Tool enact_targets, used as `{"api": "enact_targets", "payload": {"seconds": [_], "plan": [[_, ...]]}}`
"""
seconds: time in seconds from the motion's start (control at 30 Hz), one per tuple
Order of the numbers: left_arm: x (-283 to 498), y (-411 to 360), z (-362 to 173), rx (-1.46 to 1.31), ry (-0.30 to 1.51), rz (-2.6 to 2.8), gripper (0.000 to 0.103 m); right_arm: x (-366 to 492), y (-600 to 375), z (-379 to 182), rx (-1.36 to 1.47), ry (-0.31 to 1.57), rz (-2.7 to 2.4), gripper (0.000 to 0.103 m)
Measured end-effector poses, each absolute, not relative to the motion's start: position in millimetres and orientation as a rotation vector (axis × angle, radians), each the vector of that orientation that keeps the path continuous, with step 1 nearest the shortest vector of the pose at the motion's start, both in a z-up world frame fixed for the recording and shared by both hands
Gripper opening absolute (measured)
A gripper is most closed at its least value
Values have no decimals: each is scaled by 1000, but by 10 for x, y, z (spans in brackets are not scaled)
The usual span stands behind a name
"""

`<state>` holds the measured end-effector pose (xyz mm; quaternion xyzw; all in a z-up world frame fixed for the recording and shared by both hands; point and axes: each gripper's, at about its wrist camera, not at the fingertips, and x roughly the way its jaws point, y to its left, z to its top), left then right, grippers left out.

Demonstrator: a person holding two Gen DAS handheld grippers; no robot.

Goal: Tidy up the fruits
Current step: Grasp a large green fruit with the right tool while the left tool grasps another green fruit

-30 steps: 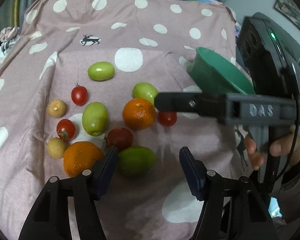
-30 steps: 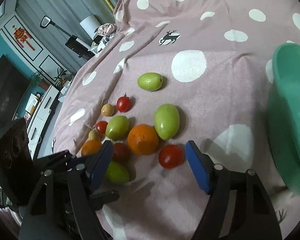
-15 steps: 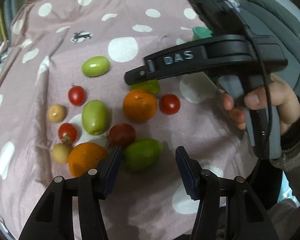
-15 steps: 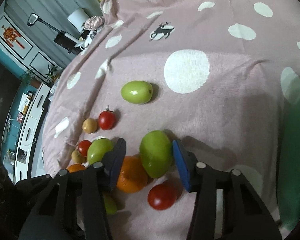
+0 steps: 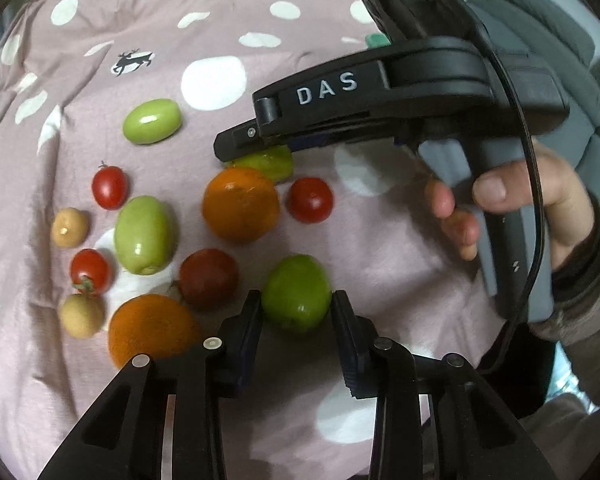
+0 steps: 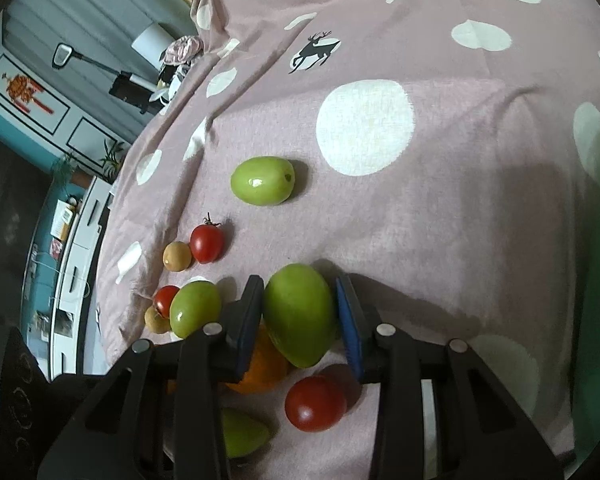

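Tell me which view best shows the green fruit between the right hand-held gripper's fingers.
Right wrist view: the green fruit sits unobstructed between the right hand-held gripper fingers. In the left wrist view only a sliver shows beneath the gripper body.

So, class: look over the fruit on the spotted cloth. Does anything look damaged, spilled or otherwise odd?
Nothing stands out. The fruit lies loose but whole on the cloth. The oranges, red tomatoes and green fruits show no visible splits or leaks. Each gripper simply has a green fruit between its fingers: left gripper, right gripper.
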<state>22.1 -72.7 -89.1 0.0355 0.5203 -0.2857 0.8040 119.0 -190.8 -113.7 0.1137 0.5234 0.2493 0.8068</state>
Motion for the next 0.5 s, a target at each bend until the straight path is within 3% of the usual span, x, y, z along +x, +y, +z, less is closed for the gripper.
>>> {"api": "enact_targets", "payload": {"seconds": [0.5], "plan": [[206,-453,-740,-130,978,-580,35,762,-2138,-745,260,976,506,37]]}}
